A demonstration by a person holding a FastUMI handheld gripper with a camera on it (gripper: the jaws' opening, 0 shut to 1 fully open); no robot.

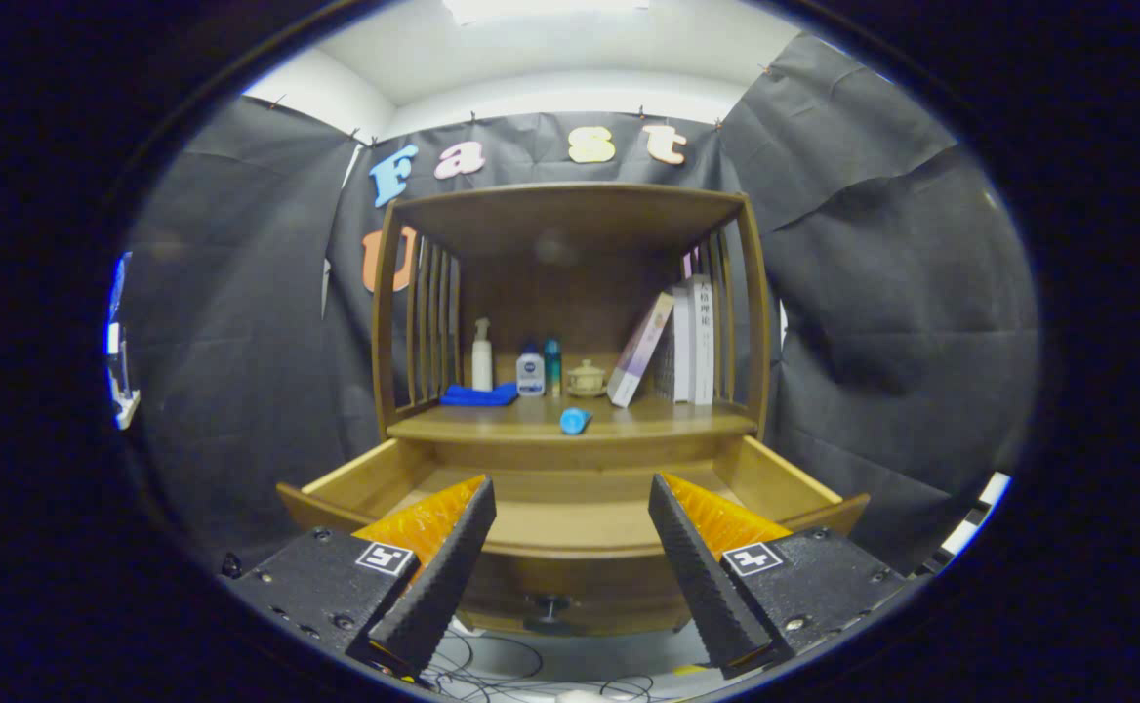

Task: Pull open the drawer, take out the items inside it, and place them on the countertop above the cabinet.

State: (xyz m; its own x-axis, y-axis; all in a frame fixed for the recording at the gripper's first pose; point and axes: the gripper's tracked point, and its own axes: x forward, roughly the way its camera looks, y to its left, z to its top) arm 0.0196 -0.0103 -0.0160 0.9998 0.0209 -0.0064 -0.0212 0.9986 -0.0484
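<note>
The wooden drawer (785, 483) stands pulled out toward me, just beyond my fingers. Its inside shows bare wood where I can see it, and its knob (549, 607) hangs on the front panel between my fingers. A blue cylinder (575, 421) lies on its side at the front edge of the countertop (492, 425) above the drawer. My gripper (572, 488) is open, held back from the drawer front with nothing between its fingers.
At the back of the countertop stand a white pump bottle (481, 354), two small bottles (531, 374), a little lidded pot (587, 379), a folded blue cloth (477, 395) and several books (687, 342). Slatted wooden sides frame the shelf. Cables (492, 669) lie on the floor below.
</note>
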